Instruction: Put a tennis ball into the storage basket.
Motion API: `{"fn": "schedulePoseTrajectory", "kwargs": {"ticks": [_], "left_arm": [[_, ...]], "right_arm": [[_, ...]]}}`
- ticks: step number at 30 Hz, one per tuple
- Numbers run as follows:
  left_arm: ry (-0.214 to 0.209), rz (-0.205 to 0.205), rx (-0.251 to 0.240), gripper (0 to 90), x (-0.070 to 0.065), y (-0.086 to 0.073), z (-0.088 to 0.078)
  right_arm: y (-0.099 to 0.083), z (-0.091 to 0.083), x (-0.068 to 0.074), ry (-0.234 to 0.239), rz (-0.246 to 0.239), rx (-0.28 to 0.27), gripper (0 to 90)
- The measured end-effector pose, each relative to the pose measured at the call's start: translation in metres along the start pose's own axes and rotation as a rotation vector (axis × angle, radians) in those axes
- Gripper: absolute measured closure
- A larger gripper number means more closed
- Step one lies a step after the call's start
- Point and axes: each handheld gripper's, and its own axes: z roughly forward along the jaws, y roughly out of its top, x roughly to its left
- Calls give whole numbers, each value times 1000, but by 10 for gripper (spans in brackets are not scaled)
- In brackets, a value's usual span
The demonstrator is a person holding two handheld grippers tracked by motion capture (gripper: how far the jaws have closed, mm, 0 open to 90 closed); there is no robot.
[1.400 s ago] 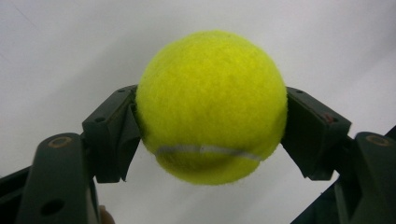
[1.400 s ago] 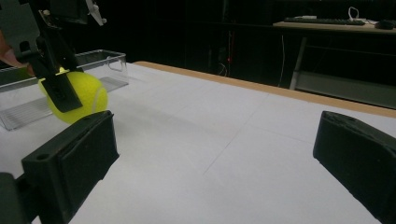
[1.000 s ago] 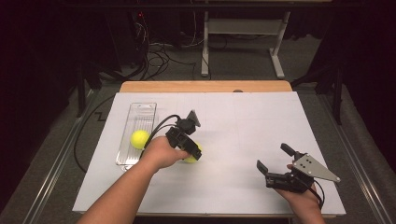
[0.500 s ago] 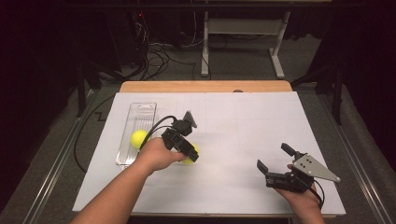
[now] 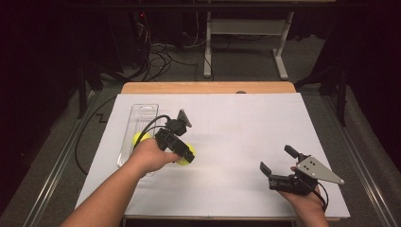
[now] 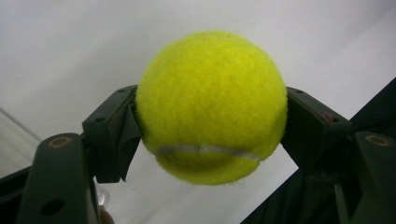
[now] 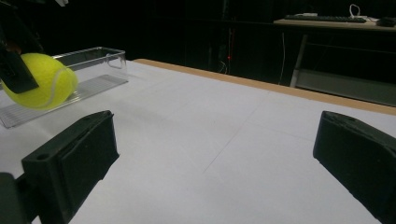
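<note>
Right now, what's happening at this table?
A person is working with two handheld grippers. The left gripper has its jaws shut on a tennis ball, held just above the white table, beside a clear tray that has a second tennis ball in it. The right gripper rests near the front edge, jaws open, holding nothing.

Black tools [image 5: 276, 172], grey three-cornered plate [image 5: 319, 170], trailing cable [image 5: 146, 128].
</note>
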Motion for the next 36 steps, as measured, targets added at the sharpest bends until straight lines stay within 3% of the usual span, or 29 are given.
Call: {"fn": "schedulePoseTrajectory", "kwargs": {"ticks": [36], "left_arm": [[75,-115,-20,272,47,-43,-52]], "right_arm": [[0,0,0,-4,1,2,1]]}}
